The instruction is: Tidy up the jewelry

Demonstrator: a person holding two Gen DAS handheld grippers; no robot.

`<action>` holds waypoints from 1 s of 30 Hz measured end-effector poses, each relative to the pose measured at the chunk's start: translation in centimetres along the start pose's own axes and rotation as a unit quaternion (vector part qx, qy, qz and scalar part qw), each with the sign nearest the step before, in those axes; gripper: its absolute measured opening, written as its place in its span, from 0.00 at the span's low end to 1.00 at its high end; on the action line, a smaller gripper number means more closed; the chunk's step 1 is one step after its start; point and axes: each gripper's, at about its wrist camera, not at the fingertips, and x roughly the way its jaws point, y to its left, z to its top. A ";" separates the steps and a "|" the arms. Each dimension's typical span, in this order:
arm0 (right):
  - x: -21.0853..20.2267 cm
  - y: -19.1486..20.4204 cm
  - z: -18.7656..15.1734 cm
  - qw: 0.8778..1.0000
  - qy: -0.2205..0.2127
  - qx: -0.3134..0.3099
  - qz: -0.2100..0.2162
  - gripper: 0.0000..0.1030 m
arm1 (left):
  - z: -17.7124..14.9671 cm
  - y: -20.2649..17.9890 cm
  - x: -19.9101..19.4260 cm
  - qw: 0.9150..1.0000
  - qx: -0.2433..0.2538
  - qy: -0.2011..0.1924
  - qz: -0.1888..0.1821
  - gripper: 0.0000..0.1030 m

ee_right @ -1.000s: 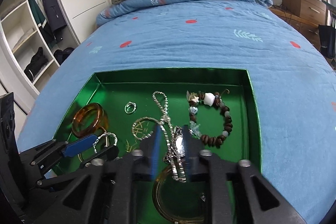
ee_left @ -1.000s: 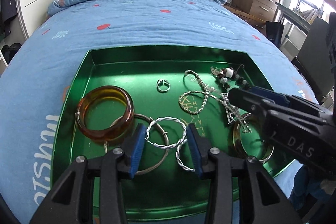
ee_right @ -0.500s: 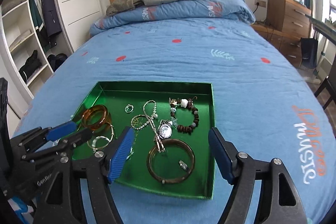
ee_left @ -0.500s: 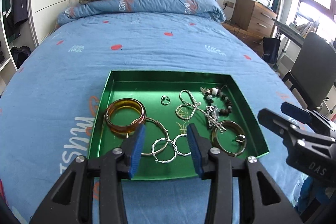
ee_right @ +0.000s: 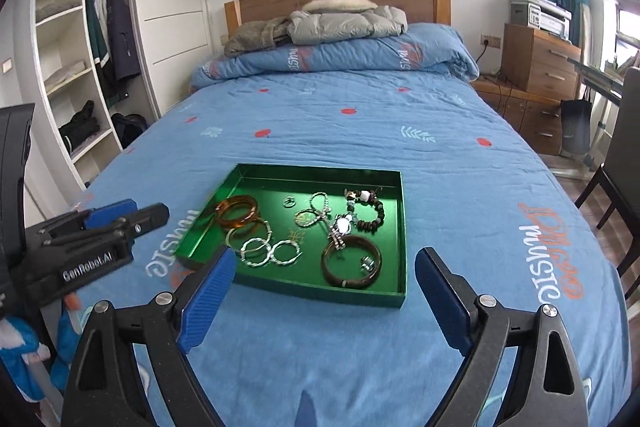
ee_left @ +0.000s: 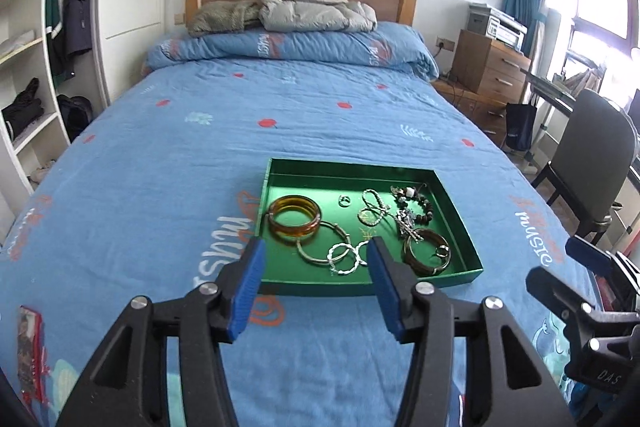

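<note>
A green tray (ee_left: 460, 215) lies on the blue bedspread and shows in the right wrist view too (ee_right: 402, 227). In it are an amber bangle (ee_left: 295, 218), a thin metal bangle (ee_left: 323, 245), twisted silver rings (ee_left: 347, 255), a small ring (ee_left: 344, 201), a silver chain (ee_left: 374, 209), a bead bracelet (ee_left: 416, 203), a watch (ee_right: 342, 227) and a dark brown bangle (ee_left: 426, 251). My left gripper (ee_left: 314, 281) is open and empty, held back above the tray's near edge. My right gripper (ee_right: 322, 297) is wide open and empty, also back from the tray.
The bed (ee_right: 360, 131) has a folded quilt and coats at its head. White wardrobe shelves (ee_right: 76, 75) stand to the left. A wooden dresser (ee_right: 540, 67) and a dark chair (ee_left: 592, 163) stand to the right.
Both grippers have pulled back and up from the tray. The right gripper, shut over the watch and chain a second ago, has let go and opened wide. The jewelry stays in the tray.
</note>
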 end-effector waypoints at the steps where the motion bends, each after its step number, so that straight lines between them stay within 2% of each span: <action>1: -0.8 0.4 -0.5 1.000 -0.004 -0.002 0.001 0.88 | -0.3 0.3 -0.9 1.000 0.000 -0.005 0.005 0.50; 8: -5.8 2.5 -3.8 1.000 -0.020 -0.008 -0.001 0.91 | -3.4 2.1 -7.1 0.999 0.005 -0.037 0.035 0.50; 16: -10.5 4.6 -7.0 0.999 -0.029 -0.025 -0.008 0.91 | -7.2 2.5 -13.4 0.995 0.031 -0.064 0.063 0.51; 23: -13.4 4.6 -9.1 0.999 -0.036 -0.022 -0.011 0.92 | -9.0 1.8 -17.3 0.994 0.038 -0.080 0.066 0.51; 30: -15.4 3.5 -10.3 0.999 -0.044 -0.011 -0.021 0.95 | -10.2 1.0 -19.2 0.994 0.036 -0.088 0.060 0.51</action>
